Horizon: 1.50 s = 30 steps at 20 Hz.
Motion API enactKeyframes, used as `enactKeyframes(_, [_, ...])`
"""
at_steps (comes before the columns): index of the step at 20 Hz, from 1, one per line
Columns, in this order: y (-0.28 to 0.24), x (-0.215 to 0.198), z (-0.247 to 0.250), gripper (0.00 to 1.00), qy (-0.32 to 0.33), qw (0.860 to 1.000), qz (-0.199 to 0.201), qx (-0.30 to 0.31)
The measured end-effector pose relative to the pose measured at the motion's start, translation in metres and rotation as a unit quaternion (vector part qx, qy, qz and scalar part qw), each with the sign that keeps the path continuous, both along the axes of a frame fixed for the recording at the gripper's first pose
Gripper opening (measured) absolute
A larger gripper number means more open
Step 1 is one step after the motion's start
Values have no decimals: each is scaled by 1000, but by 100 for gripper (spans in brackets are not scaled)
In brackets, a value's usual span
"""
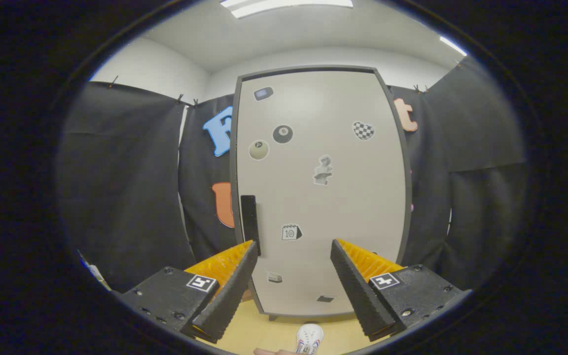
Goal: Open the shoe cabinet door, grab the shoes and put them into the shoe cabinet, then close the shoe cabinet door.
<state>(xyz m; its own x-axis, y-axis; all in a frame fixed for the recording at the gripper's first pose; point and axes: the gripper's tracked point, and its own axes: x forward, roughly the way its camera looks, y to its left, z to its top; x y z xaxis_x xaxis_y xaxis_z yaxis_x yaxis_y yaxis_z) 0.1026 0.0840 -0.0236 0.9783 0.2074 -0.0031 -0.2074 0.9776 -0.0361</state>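
Note:
A tall light-grey shoe cabinet (318, 207) with a dark frame stands straight ahead, its door shut and dotted with small stickers. A black vertical handle (249, 219) sits on the door's left edge, just above my left fingertip. My gripper (295, 249) is open, with nothing between its fingers, which point at the lower part of the door. On the wooden floor (264, 335) below and between the fingers lies a white shoe (309, 339), short of the cabinet's base.
Black cloth walls hang on both sides of the cabinet and behind it. White room walls and a ceiling light show above. A small pale edge shows by the shoe at the bottom.

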Motion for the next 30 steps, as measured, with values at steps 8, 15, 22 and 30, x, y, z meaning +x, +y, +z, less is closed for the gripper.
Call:
enactKeyframes(8, [75,78,-25,98,4,999,50,-15])
enactKeyframes(15, [97,124,-48,72,30,999,-9,-4])
enactKeyframes(22, [88,141,-62,37,70,997,-33,19])
enactKeyframes(30, [80,95,-58,32,61,998,-2,4])
